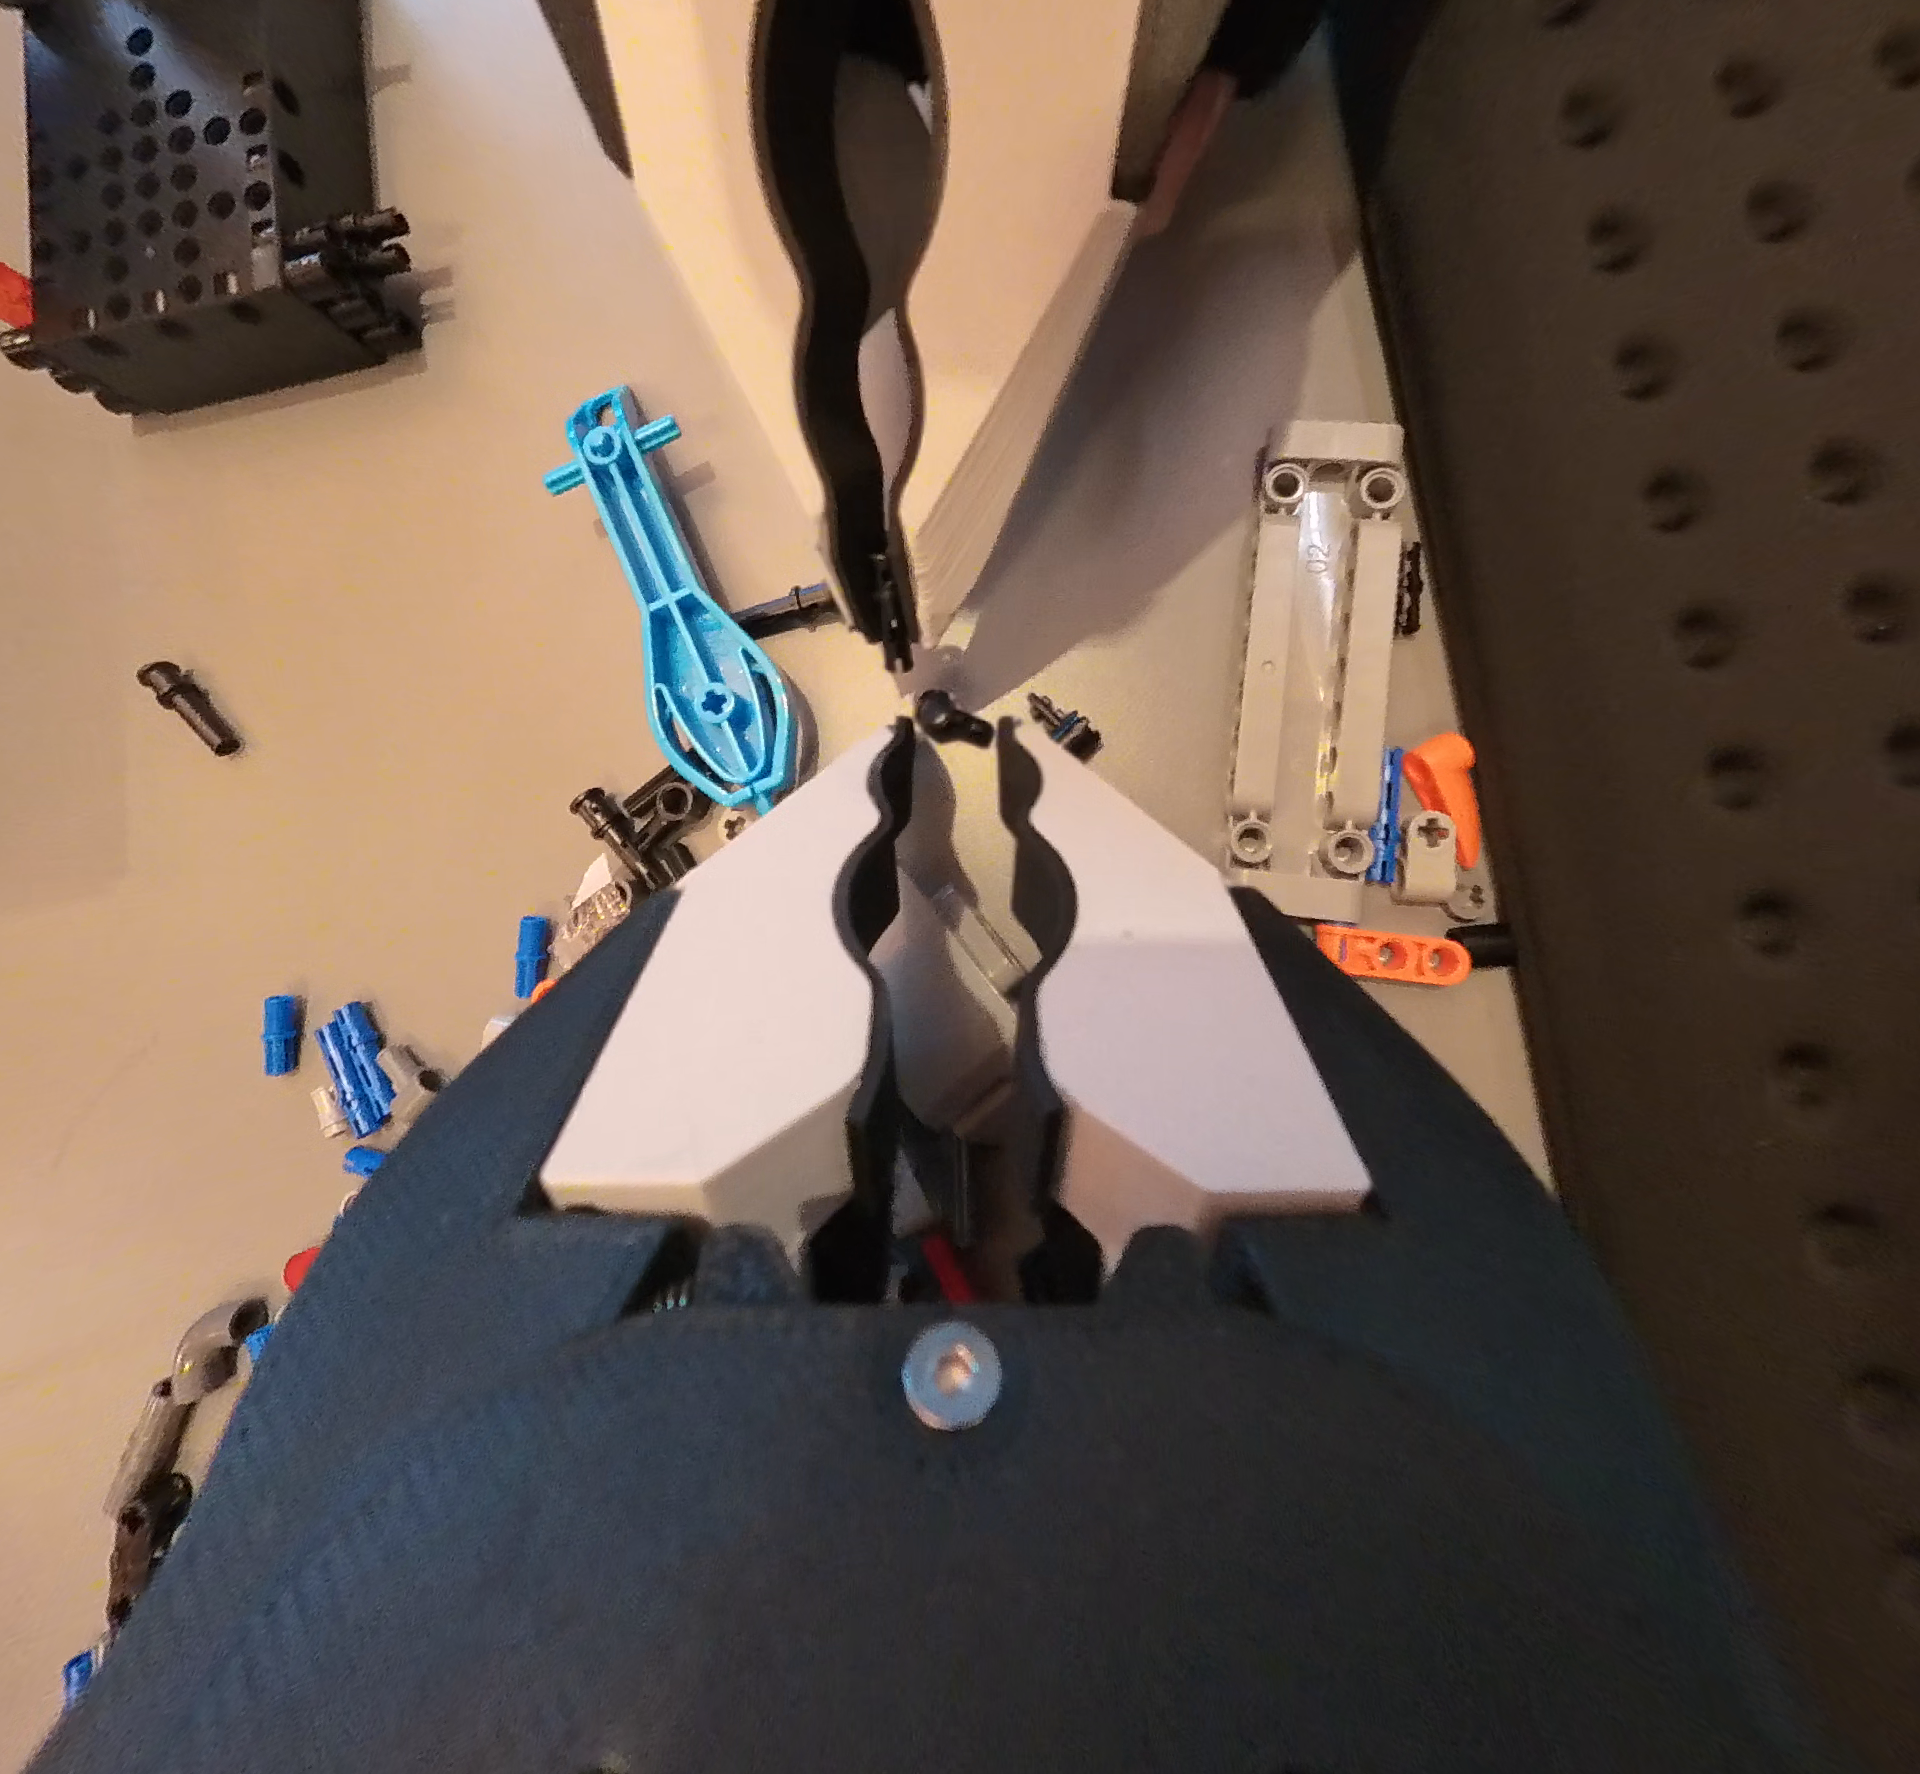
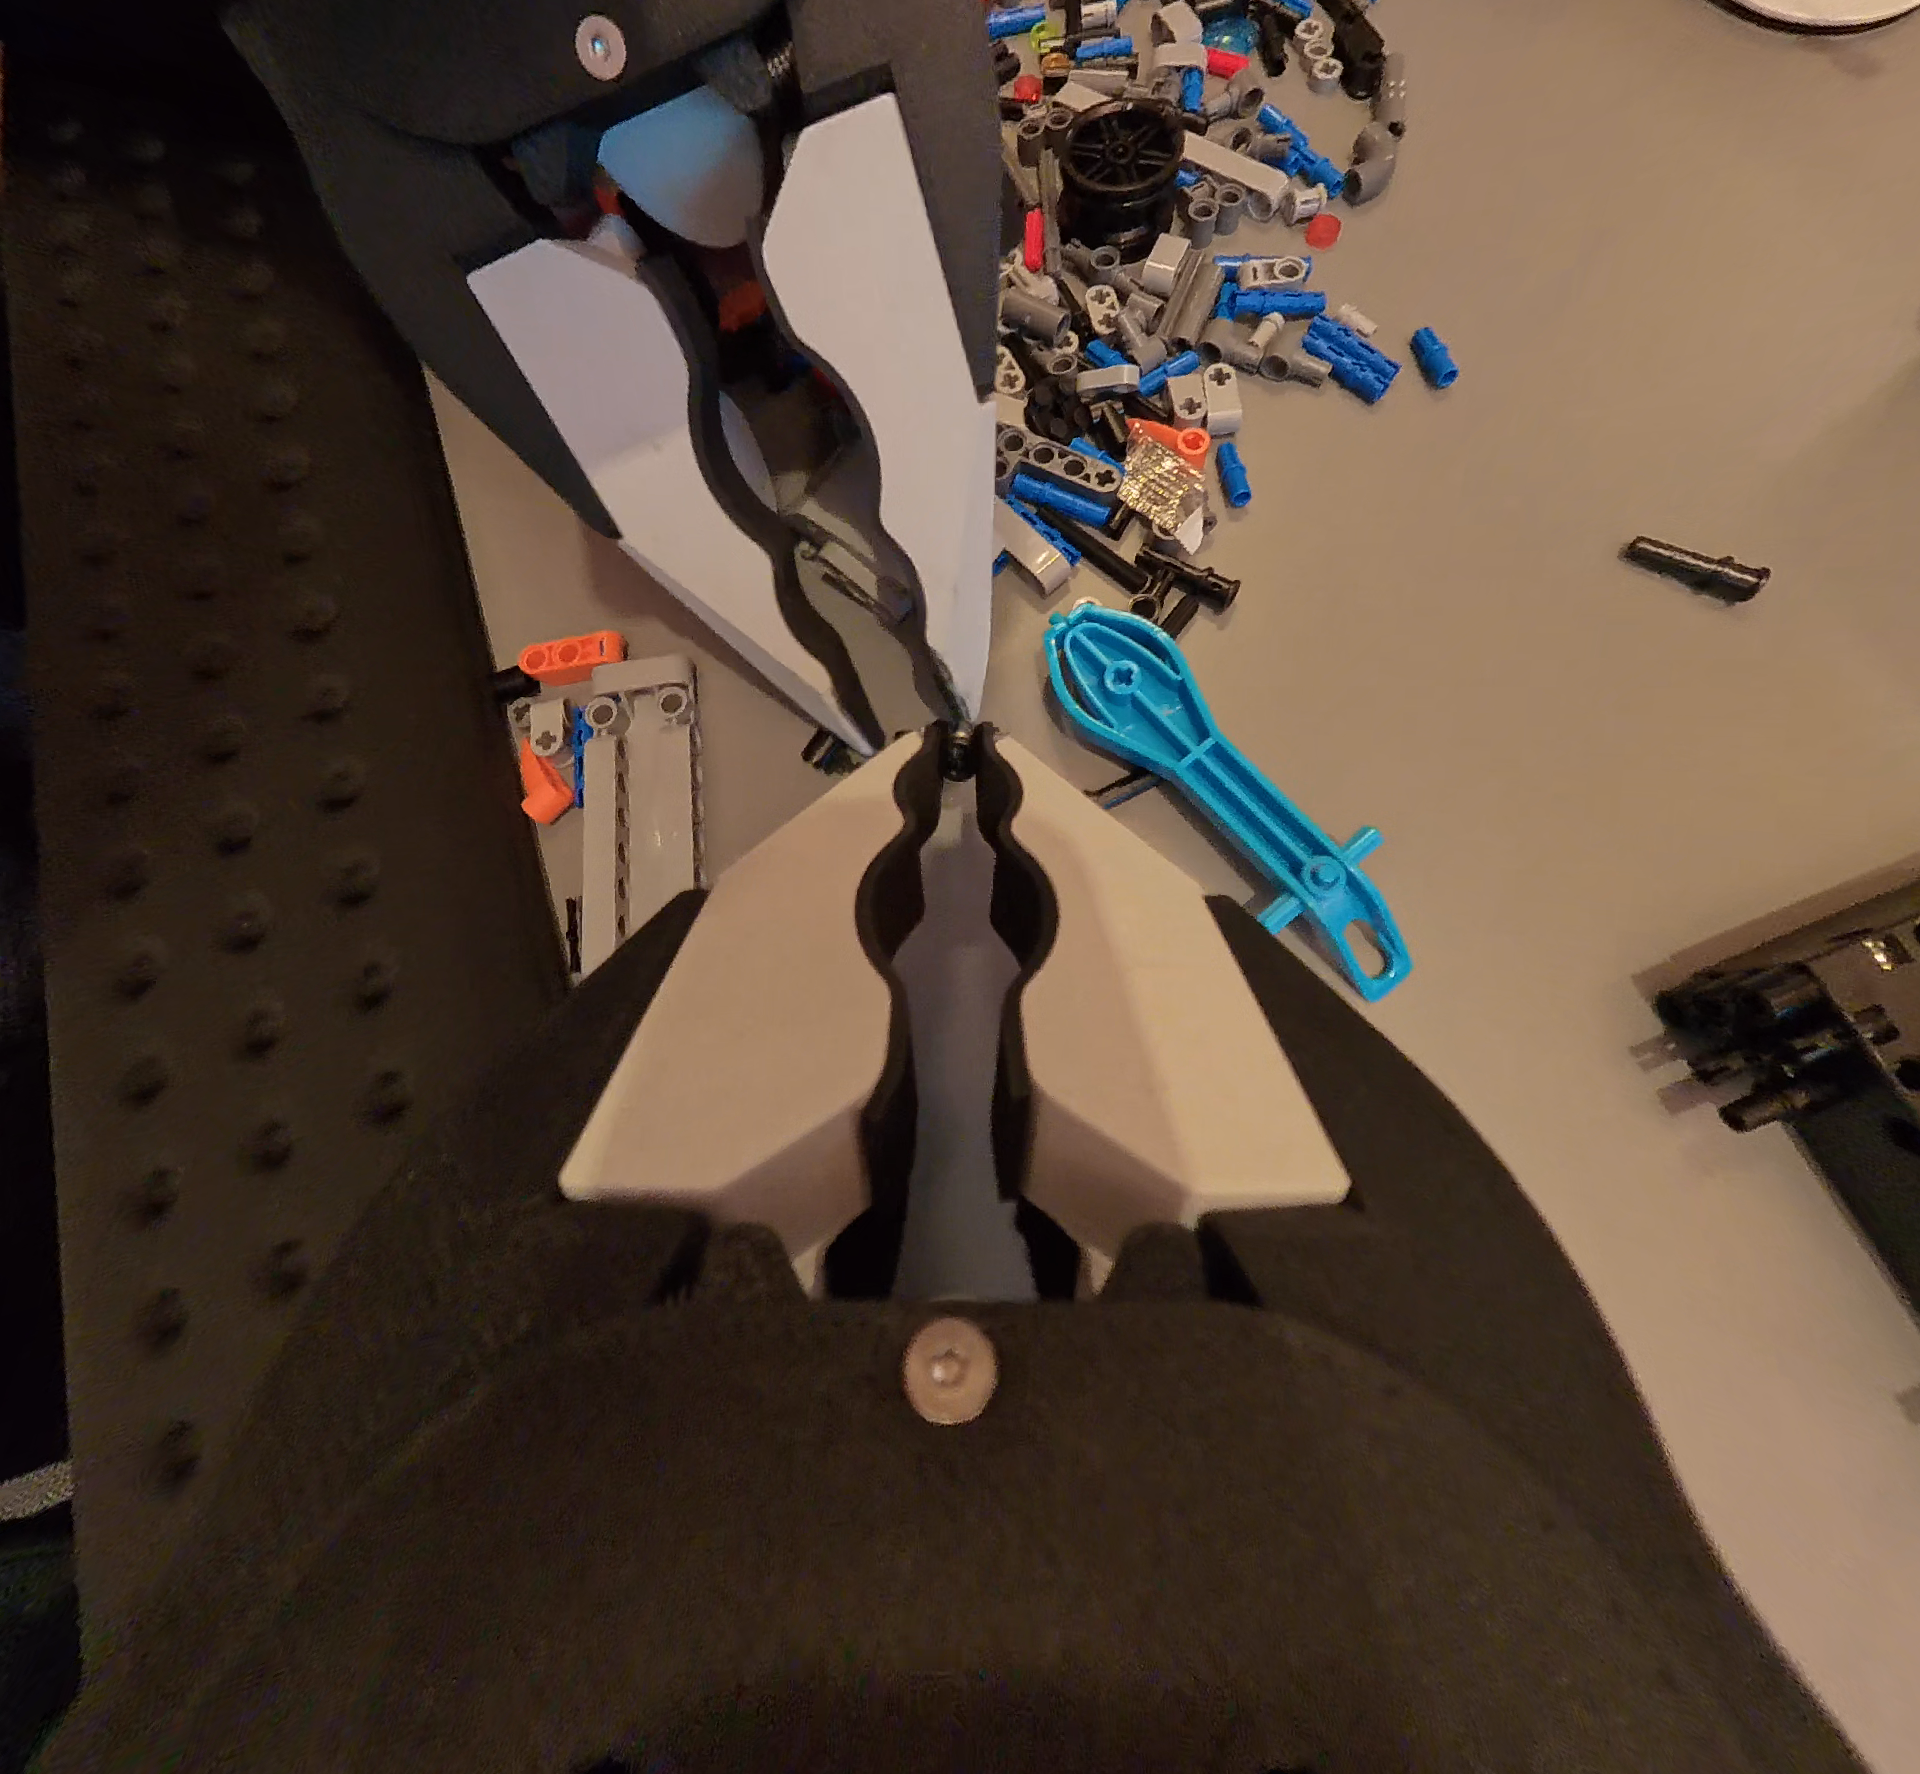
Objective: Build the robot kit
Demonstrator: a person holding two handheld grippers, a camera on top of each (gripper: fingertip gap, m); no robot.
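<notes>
Right gripper (image 2: 956,745) pinches a small black plastic pin (image 1: 885,604). Left gripper (image 1: 954,729), jaws narrowly parted, meets it tip to tip around a tiny black plastic connector (image 1: 940,712). A turquoise plastic lever (image 1: 675,623) lies at ten o'clock.

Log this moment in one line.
left gripper: tips flank black connector | right gripper: shut on black pin | blue tool beside

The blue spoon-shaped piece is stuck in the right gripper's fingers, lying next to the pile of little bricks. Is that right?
No. The blue spoon-shaped piece lies free on the table, beside the right gripper, not in its fingers; the right wrist view shows this. It is next to the pile of little bricks.
</notes>
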